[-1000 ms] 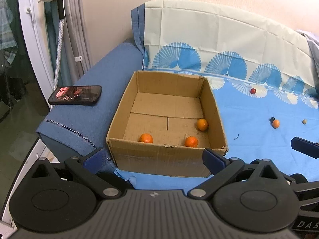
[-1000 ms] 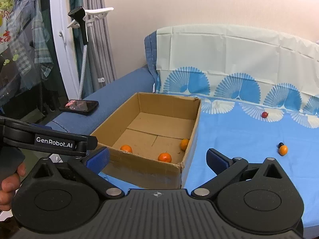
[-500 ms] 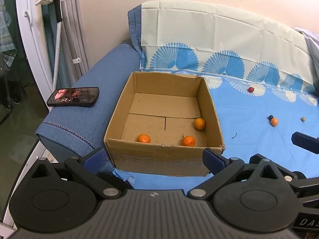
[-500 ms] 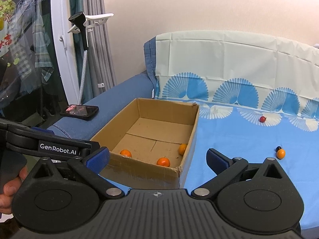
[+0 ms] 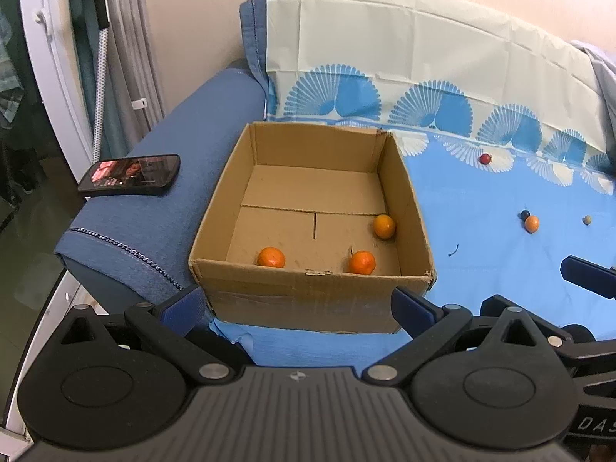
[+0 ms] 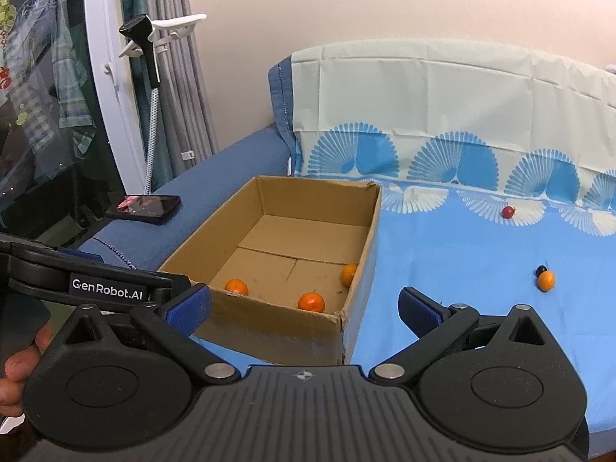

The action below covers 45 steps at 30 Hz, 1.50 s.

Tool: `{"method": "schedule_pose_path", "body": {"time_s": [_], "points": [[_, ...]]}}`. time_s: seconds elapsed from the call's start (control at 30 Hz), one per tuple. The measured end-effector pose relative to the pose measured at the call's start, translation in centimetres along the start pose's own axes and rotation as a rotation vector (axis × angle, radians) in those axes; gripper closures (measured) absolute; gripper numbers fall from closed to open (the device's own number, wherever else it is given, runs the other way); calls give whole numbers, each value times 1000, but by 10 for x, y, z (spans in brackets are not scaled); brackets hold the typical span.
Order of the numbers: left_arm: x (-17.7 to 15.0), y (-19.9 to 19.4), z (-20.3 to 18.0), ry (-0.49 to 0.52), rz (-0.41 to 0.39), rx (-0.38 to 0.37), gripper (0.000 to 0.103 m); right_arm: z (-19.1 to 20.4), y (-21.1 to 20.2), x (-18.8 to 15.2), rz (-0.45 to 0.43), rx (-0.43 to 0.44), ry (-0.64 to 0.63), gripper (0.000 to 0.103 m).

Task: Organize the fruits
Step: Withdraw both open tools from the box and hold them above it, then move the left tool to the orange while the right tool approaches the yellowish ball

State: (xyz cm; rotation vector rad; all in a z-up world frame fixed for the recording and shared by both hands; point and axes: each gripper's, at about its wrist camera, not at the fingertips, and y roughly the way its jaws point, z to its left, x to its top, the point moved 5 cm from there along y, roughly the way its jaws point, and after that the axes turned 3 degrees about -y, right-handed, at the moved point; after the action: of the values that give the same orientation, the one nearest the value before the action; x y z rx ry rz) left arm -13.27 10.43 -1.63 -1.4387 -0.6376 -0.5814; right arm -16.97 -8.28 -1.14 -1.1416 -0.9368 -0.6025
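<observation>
Both views near, sharing the box (image 5: 308, 300) (image 6: 269, 331)

Open from above into the brown cardboard box (image 5: 313, 215), walled on four sides; bare light-blue bedsheet (image 6: 454, 269) rightward.

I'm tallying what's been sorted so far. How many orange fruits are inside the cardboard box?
3. One sits near the front wall at left, one near the front wall at right, one against the right wall. The front wall could hide another.
</observation>
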Motion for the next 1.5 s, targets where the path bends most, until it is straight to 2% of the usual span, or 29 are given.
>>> {"method": "schedule_pose_path", "body": {"time_s": [0.53, 0.97, 1.1, 1.23, 1.5], "points": [[26, 26, -35, 46, 24, -20, 0, -39, 18, 1, 10, -30, 72, 1], [56, 52, -92, 94, 21, -74, 0, -95, 22, 2, 4, -98, 164, 1], [62, 61, -115, 121, 24, -85, 0, -120, 21, 2, -9, -143, 187, 1], [69, 71, -141, 134, 41, -126, 0, -150, 18, 0, -23, -197, 216, 1], [75, 102, -217, 195, 77, -216, 0, -229, 10, -14, -41, -345, 266, 1]]}}
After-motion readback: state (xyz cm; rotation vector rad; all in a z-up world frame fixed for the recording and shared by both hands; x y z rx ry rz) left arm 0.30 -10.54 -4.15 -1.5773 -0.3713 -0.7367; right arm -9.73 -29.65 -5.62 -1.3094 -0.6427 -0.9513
